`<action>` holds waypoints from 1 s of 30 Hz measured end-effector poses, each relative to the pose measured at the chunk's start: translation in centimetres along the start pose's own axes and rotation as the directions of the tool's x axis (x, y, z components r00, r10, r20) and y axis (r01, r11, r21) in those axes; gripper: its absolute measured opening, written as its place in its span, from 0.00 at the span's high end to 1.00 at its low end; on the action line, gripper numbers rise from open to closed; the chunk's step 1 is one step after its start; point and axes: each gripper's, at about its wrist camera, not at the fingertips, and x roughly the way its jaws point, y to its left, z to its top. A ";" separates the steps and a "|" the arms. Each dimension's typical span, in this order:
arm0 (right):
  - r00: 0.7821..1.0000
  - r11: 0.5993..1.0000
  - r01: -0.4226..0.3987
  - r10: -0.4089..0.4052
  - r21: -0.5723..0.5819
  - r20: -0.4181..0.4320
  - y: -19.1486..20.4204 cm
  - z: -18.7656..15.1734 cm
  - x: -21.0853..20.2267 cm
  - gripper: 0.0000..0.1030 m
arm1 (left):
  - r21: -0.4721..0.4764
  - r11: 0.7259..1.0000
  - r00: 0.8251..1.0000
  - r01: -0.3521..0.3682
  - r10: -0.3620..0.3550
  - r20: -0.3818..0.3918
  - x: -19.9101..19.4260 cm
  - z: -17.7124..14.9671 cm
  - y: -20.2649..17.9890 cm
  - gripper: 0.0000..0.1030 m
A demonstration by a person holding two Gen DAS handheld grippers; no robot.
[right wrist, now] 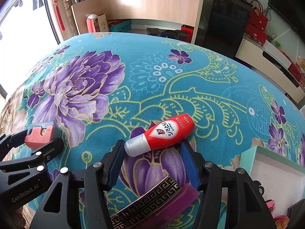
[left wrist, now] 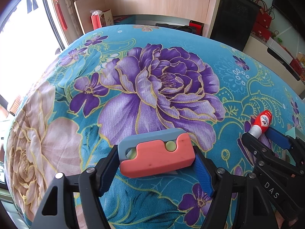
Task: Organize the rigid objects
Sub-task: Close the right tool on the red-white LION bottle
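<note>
A pink and grey block [left wrist: 156, 158] with a pale green knob sits between the blue pads of my left gripper [left wrist: 155, 152], which is shut on its two ends just above the teal floral cloth [left wrist: 152, 76]. In the right wrist view the same block [right wrist: 39, 135] shows at the far left. A red bottle [right wrist: 167, 133] with a silver cap lies slanted on the cloth. My right gripper [right wrist: 152, 145] is shut on it, one pad on the cap and the other on the red body. The left wrist view shows that bottle [left wrist: 264, 123] at the right edge.
A purple case with a black and gold patterned band [right wrist: 152, 200] lies under the right gripper. A mint-rimmed white tray [right wrist: 247, 164] stands at the lower right, with pink items beside it. Behind the cloth stand a wooden shelf unit [right wrist: 148, 5] and a black cabinet [right wrist: 223, 19].
</note>
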 end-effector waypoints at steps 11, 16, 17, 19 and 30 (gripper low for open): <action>0.994 0.994 0.087 -0.090 -0.062 -0.061 0.0 -0.8 -1.3 0.42 | -0.018 0.999 1.000 0.029 -0.029 -0.001 0.0 0.0 0.4 0.26; 0.990 0.988 0.125 -0.130 -0.090 -0.060 -0.1 -1.1 -2.2 0.42 | -0.022 0.999 0.999 0.032 -0.032 -0.001 0.0 0.0 0.4 0.26; 0.988 0.986 0.140 -0.145 -0.088 -0.061 -0.3 -1.1 -2.3 0.42 | -0.022 0.999 0.999 0.033 -0.033 -0.002 0.0 0.0 0.4 0.26; 0.982 0.981 0.172 -0.179 -0.093 -0.066 -0.5 -1.0 -2.1 0.42 | -0.024 0.999 0.999 0.036 -0.036 -0.002 0.0 0.0 0.5 0.26; 0.989 0.983 0.143 -0.147 -0.112 -0.026 0.4 0.5 -0.5 0.41 | -0.031 0.999 0.999 0.040 -0.040 -0.002 0.1 0.1 0.5 0.26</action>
